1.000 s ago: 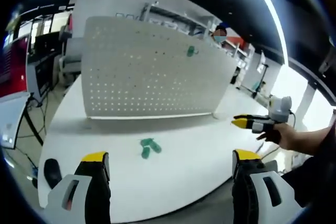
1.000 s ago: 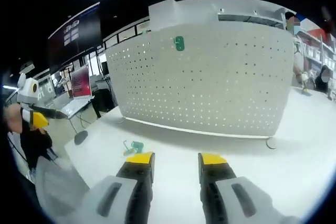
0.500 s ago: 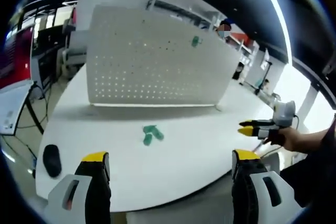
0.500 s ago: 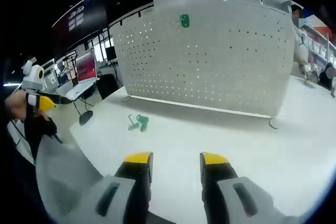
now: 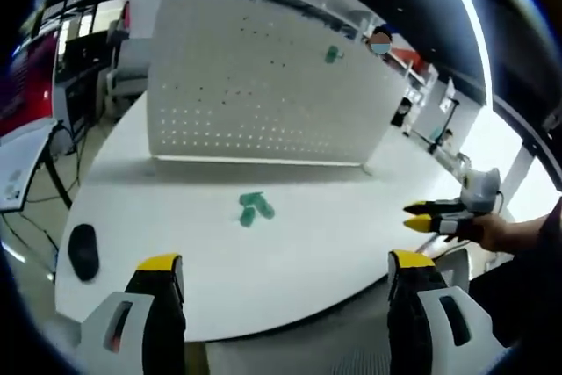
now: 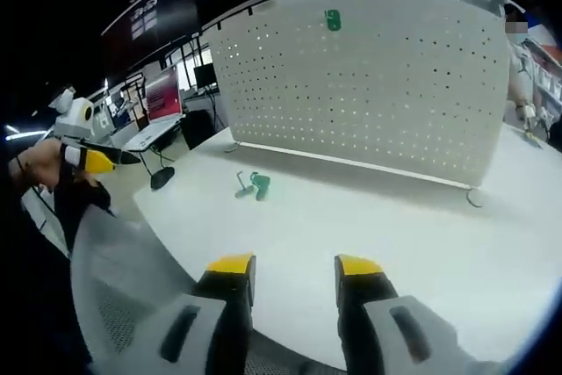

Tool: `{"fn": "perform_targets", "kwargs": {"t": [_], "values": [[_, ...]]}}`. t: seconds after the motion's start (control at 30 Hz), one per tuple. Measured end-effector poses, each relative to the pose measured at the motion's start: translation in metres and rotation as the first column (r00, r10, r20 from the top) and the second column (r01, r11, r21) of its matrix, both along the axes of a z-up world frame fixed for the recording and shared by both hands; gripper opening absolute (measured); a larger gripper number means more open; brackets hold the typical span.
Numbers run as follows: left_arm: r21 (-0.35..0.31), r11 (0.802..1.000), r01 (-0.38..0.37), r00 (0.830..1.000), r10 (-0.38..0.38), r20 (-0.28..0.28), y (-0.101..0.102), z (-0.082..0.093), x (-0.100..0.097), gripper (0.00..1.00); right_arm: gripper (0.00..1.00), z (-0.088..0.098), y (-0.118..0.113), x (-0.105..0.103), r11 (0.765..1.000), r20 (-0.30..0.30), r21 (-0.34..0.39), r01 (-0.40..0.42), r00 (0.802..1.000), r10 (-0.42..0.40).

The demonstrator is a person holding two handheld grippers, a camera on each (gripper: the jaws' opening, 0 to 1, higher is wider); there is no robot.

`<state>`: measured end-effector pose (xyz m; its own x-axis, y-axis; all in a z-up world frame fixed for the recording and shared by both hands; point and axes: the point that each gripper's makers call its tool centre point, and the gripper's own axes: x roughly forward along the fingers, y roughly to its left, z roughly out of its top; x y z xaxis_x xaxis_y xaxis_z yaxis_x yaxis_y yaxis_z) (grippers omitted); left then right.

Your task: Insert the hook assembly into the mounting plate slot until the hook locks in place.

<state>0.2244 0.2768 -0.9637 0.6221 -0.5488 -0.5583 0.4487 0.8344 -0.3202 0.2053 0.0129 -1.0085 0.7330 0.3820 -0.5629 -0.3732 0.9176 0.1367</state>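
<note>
On the white worktop (image 5: 351,243) the green hook assembly (image 5: 255,209) lies loose, well in front of the upright pegboard (image 6: 369,85) that serves as the mounting plate, with one green hook (image 6: 332,19) already seated near its top edge. I hold the left hand-held gripper (image 5: 285,270) with its jaws spread wide and empty, back at the near edge of the worktop. My right hand-held gripper (image 6: 285,265) is also empty, jaws parted by a narrower gap, well short of the parts. A black mouse (image 5: 83,252) sits off to the side. To do the pickup well, I judge I should bring one gripper down over the green piece square-on, grip its body rather than the thin metal prong beside it, and keep the pegboard in frame while lifting.
</note>
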Motion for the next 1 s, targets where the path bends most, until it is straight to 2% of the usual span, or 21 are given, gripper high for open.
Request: {"fn": "perform_targets", "kwargs": {"t": [0.3, 0.57, 0.77, 1.0], "values": [[-0.013, 1.0, -0.017, 1.0, 0.017, -0.024, 0.001, -0.01, -0.005, 0.97, 0.32, -0.004, 0.037, 0.014, 0.995, -0.011, 0.027, -0.094, 0.995, 0.094], [-0.007, 1.0, -0.024, 0.998, 0.023, -0.052, 0.0, -0.019, -0.008, 0.96, 0.32, -0.019, 0.074, 0.04, 0.98, -0.027, 0.024, -0.198, 0.98, 0.199], [-0.003, 0.999, -0.046, 0.997, 0.045, -0.06, 0.007, -0.021, -0.005, 0.96, 0.31, -0.028, 0.1, 0.06, 0.96, -0.038, 0.012, -0.28, 0.959, 0.28], [0.001, 0.998, -0.058, 0.995, 0.058, -0.077, 0.01, -0.026, 0.002, 0.95, 0.3, -0.044, 0.125, 0.09, 0.951, -0.055, 0.008, -0.309, 0.949, 0.309]]}}
